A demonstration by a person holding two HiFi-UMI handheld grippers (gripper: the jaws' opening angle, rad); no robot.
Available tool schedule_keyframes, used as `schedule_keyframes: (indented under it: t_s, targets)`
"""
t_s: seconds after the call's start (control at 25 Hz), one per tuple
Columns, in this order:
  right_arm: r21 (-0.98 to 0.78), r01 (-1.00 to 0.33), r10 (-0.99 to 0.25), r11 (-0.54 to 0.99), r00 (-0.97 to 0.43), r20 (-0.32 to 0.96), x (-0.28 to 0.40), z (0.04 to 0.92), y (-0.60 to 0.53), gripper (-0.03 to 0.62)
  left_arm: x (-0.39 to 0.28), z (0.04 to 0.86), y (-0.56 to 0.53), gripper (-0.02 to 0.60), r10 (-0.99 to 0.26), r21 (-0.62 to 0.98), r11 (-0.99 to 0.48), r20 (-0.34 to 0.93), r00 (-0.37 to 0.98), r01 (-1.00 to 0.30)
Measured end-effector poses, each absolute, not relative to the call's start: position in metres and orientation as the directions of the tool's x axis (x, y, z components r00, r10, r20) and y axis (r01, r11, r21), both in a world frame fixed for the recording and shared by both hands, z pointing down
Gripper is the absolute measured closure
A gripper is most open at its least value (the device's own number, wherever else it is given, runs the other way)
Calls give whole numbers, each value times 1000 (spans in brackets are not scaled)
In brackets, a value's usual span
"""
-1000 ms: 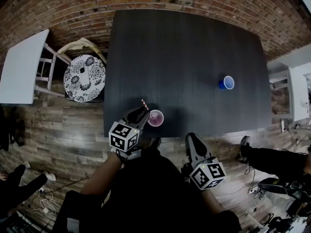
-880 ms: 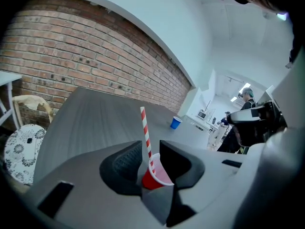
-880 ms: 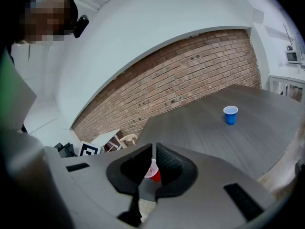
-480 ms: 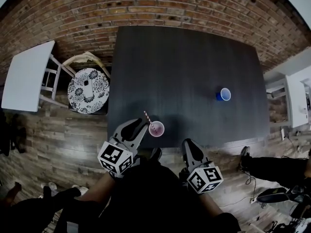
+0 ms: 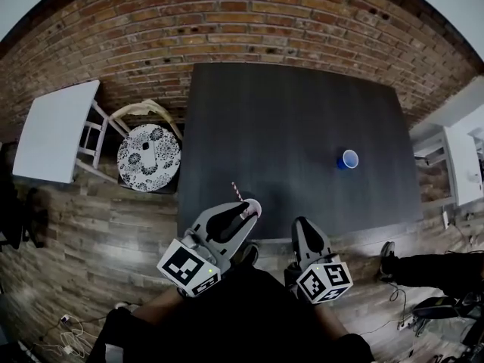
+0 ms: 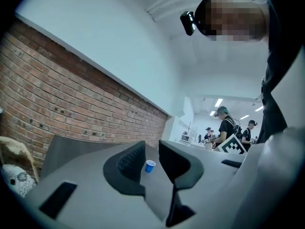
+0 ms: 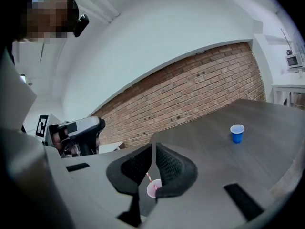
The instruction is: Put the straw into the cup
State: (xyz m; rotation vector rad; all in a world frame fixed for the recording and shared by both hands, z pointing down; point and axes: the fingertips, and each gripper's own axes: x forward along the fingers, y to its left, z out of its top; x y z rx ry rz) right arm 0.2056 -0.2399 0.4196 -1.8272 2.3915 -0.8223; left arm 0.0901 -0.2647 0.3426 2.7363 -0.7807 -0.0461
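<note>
One striped straw stands tilted in pink cup, worktop near edge. Likely light, bendable: pinch mid-shaft gently. Left tool spread, empty; right tool pressed together.

This looks like a loft-style office or lab: a bare brick wall, a wood-plank floor and a dark table. Farther back, people stand under ceiling strip lights.
</note>
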Motion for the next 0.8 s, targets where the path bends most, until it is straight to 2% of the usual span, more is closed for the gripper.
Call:
schedule_keyframes:
  t_s: [0.36, 0.8]
  targets:
    - [-417, -895, -912, 159, -295, 286, 212, 411, -222, 547, 110, 337, -238, 485, -433, 292, -855, 58, 900, -430]
    - [-405, -895, -909, 187, -313, 274, 196, 409, -222, 547, 98, 341, -237, 488, -435, 302, -849, 68, 898, -434]
